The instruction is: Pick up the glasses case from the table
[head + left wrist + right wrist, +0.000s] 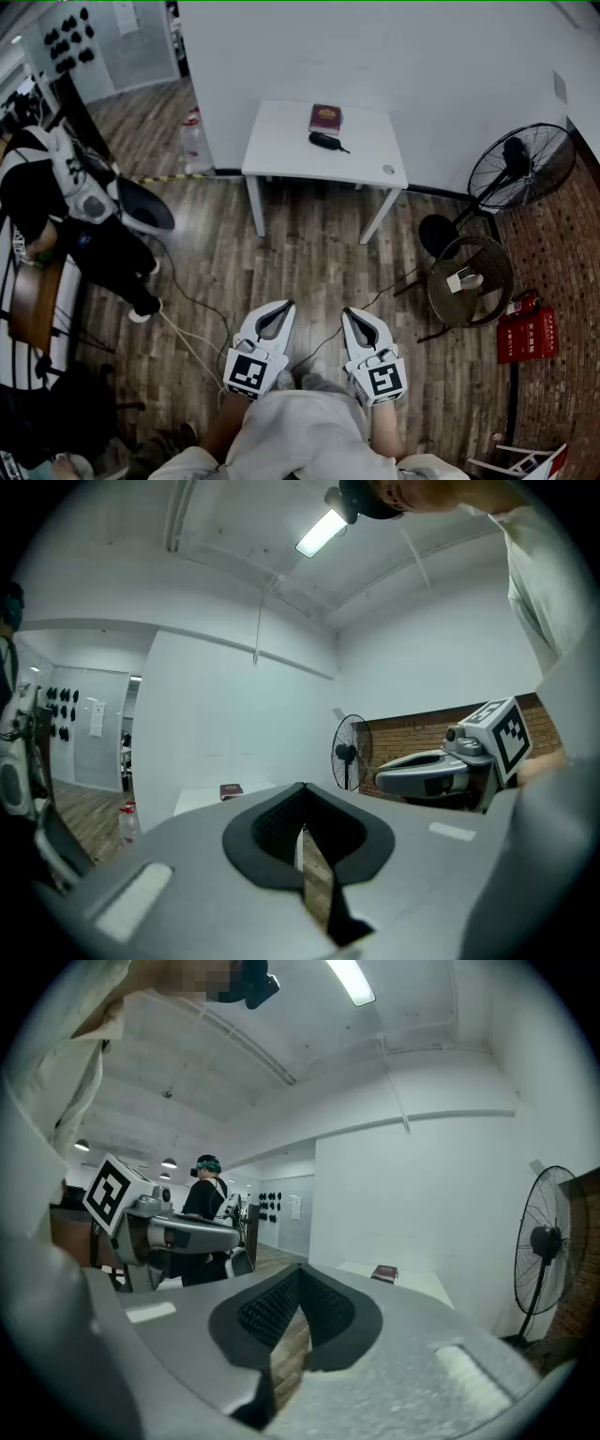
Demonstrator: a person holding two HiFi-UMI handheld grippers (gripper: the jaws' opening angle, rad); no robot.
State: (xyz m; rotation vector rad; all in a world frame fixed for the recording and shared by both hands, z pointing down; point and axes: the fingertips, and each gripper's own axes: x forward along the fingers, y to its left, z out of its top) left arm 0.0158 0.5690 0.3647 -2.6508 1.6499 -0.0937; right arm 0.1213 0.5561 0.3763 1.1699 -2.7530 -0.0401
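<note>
Overhead, both grippers are held low, well apart from the small white rectangular table [281, 150].
L gripper [286, 305] & R gripper [349, 311] sit side by side over the wood-plank floor [309, 253], each w/ jaws closed tip to tip & nothing between them. Black oblong glasses case [324, 142] lies on the tabletop's far half, just on the near side of a flat maroon book [325, 118]. Small round whitish disc [388, 170] lies at the near R corner. Black pedestal fan [520, 164] stands R of the table.

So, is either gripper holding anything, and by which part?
Nothing is held. The left gripper and the right gripper are both shut and empty; the glasses case lies on the table, far from them.
</note>
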